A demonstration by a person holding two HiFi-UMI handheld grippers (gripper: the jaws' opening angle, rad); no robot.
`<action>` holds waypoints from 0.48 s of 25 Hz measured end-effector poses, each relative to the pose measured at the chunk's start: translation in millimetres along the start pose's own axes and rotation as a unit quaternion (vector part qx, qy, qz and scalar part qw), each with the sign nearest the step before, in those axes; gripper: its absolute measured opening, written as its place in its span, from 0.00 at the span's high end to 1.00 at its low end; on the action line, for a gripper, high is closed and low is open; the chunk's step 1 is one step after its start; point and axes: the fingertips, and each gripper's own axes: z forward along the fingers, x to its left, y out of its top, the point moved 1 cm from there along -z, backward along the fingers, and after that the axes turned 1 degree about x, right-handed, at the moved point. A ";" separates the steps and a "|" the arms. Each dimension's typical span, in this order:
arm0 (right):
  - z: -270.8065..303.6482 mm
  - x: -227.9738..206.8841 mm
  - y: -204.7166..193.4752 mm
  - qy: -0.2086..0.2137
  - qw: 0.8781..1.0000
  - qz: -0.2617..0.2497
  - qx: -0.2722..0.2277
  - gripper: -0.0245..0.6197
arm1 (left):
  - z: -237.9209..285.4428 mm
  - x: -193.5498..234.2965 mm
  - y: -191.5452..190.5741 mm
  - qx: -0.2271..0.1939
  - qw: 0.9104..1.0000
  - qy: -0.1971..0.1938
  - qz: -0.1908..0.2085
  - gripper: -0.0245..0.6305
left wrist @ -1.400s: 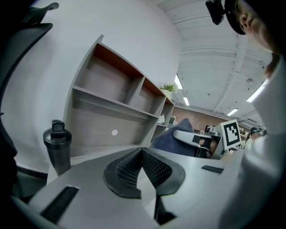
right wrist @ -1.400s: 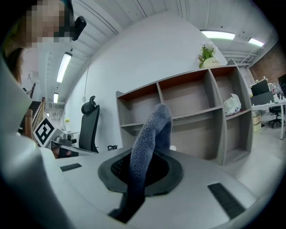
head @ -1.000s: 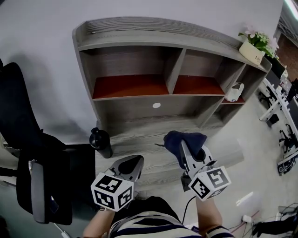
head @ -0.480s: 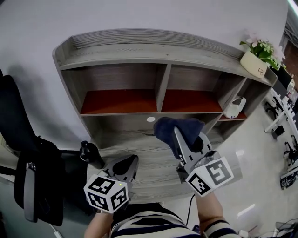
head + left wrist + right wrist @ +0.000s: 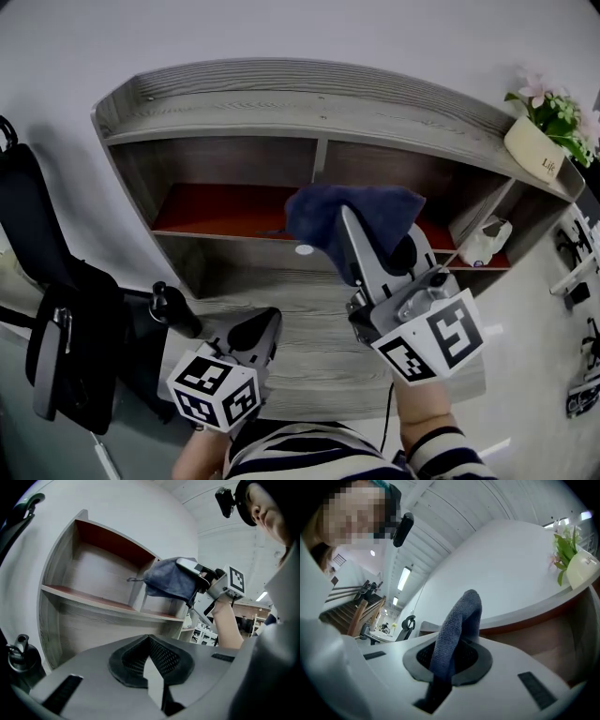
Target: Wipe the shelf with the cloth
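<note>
A grey wooden shelf unit [image 5: 309, 89] with red-brown boards [image 5: 220, 204] stands against the white wall. My right gripper [image 5: 375, 232] is shut on a dark blue cloth [image 5: 349, 212], which it holds up in front of the unit's middle divider. The cloth [image 5: 457, 623] stands bunched between the right gripper's [image 5: 447, 660] jaws. Whether the cloth [image 5: 169, 579] touches the shelf [image 5: 84, 603] I cannot tell. Low over the desk, my left gripper [image 5: 255, 333] is shut with nothing in it, its jaws meeting in the left gripper view [image 5: 149, 657].
A black bottle [image 5: 174, 313] stands at the desk's left end, beside a black office chair [image 5: 56, 309]. A potted plant [image 5: 553, 127] sits on the unit's top at the right. A white object [image 5: 483, 244] lies in the small right compartment. Grey desk surface [image 5: 309, 319] lies below.
My right gripper has risen with the cloth from desk level to the height of the red shelf boards. The left gripper has barely moved.
</note>
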 end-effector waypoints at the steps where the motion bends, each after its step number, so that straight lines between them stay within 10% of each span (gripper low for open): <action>1: 3.7 -2.6 4.2 0.004 1.000 -0.005 -0.009 0.89 | 1.1 -0.8 0.9 -0.005 1.000 0.008 -0.003 0.94; 12: 38.6 -20.2 22.7 0.002 0.996 -0.058 -0.067 0.89 | 2.7 -10.7 -3.4 -0.007 0.999 0.038 -0.015 0.94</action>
